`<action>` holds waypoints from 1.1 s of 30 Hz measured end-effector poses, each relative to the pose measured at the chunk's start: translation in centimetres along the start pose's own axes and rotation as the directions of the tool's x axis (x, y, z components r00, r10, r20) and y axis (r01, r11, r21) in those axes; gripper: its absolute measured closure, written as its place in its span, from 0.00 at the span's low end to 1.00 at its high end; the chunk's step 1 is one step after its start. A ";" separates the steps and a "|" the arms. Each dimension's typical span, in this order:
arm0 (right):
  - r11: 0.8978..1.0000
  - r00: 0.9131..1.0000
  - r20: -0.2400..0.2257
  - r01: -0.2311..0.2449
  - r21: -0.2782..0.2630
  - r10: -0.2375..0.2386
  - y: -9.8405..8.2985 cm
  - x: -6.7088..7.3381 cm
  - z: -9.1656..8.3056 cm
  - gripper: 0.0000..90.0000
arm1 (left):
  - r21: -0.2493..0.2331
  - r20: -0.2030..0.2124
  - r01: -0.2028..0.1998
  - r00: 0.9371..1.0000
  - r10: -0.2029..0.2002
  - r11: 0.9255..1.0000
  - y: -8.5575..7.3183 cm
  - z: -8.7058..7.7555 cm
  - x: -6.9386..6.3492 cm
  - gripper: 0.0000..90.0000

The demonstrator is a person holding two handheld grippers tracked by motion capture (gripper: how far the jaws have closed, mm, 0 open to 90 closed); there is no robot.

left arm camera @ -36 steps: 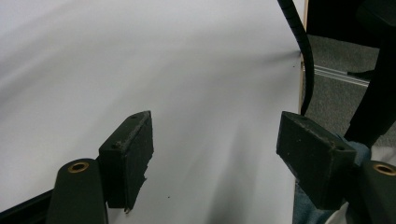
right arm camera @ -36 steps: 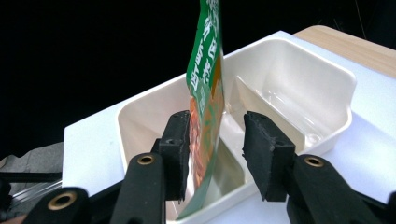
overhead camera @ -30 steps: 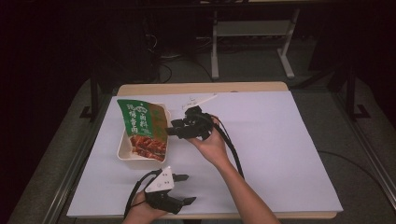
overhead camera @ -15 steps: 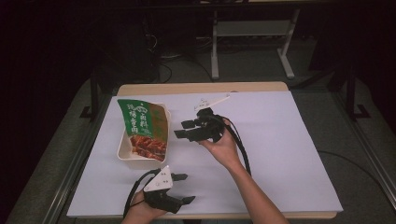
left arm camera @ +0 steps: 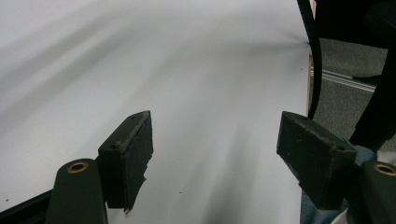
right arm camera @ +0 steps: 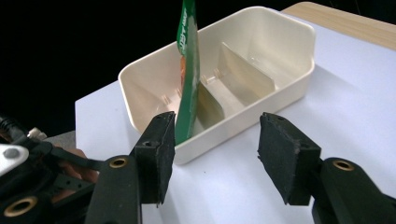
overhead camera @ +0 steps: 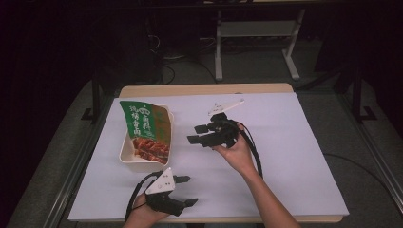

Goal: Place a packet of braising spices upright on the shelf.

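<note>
A dark room surrounds a wooden counter (overhead camera: 204, 89) covered by a white sheet. On the sheet stands a cream tray (overhead camera: 127, 153) with inner dividers, and a green food pouch (overhead camera: 147, 130) sits in it, standing on edge in one compartment and leaning against the tray's wall. The right hand-held gripper (overhead camera: 199, 134) hovers just beside the tray, on its right in the high view, pointing at it; its jaws have just been opening and stand wide apart with nothing between them, clear of the pouch. The left hand-held gripper (overhead camera: 186, 191) rests on the sheet on the near side of the tray, close to the counter's front edge, its jaws also spread and empty.
</note>
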State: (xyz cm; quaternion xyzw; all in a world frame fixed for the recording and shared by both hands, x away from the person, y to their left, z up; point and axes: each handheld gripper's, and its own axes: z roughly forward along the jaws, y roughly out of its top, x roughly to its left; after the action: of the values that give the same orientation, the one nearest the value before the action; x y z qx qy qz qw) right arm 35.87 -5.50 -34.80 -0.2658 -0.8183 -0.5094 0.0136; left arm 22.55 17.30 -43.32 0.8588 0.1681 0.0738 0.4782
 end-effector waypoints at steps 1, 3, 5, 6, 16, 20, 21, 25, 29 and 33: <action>1.000 1.000 0.000 0.000 0.000 0.000 0.0 0.0 0.0 0.50 | -0.002 0.000 0.001 1.000 -0.001 1.000 0.0 0.0 0.0 0.29; 1.000 1.000 0.007 -0.007 -0.001 0.007 -0.2 -0.2 -0.4 0.49 | -0.003 -0.001 0.001 1.000 -0.001 1.000 0.0 0.0 0.0 0.29; 1.000 1.000 0.012 -0.011 -0.003 0.011 -0.4 -0.3 -0.8 0.49 | -0.004 -0.002 0.002 1.000 -0.002 1.000 0.0 -0.1 0.0 0.29; 1.000 1.000 0.019 -0.014 -0.001 0.014 -0.6 -0.4 -1.2 0.49 | -0.004 -0.002 0.001 1.000 -0.001 1.000 0.0 0.0 0.0 0.29; 0.999 0.999 0.030 -0.039 0.007 0.039 -1.9 -1.1 -2.7 0.46 | -0.003 -0.003 0.003 1.000 -0.003 1.000 0.0 -0.1 0.1 0.29; 0.999 0.998 0.036 -0.048 0.013 0.048 -2.6 -1.4 -3.4 0.45 | -0.003 -0.004 0.005 1.000 -0.005 1.000 0.0 -0.1 0.1 0.29; 0.999 0.998 0.041 -0.050 0.017 0.049 -2.8 -1.5 -3.7 0.45 | -0.003 -0.004 0.005 1.000 -0.005 1.000 0.0 -0.1 0.1 0.29; 0.998 0.997 0.050 -0.055 0.020 0.054 -3.3 -1.6 -4.2 0.45 | -0.005 -0.004 0.009 1.000 -0.009 1.000 0.0 -0.1 0.1 0.29; 0.998 0.996 0.056 -0.065 0.016 0.064 -3.9 -1.8 -5.0 0.45 | -0.004 -0.009 0.008 1.000 -0.008 1.000 0.0 -0.1 0.1 0.29; 0.998 0.996 0.065 -0.066 0.017 0.065 -4.4 -1.9 -5.3 0.44 | -0.005 -0.009 0.006 1.000 -0.006 1.000 0.1 -0.1 0.1 0.29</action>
State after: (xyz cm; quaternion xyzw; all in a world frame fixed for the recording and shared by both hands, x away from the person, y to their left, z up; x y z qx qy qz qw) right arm 34.23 -12.29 -36.44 -0.3087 -0.8140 -0.4921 0.0062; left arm 22.64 17.40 -43.21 0.8567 0.1726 0.0767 0.4799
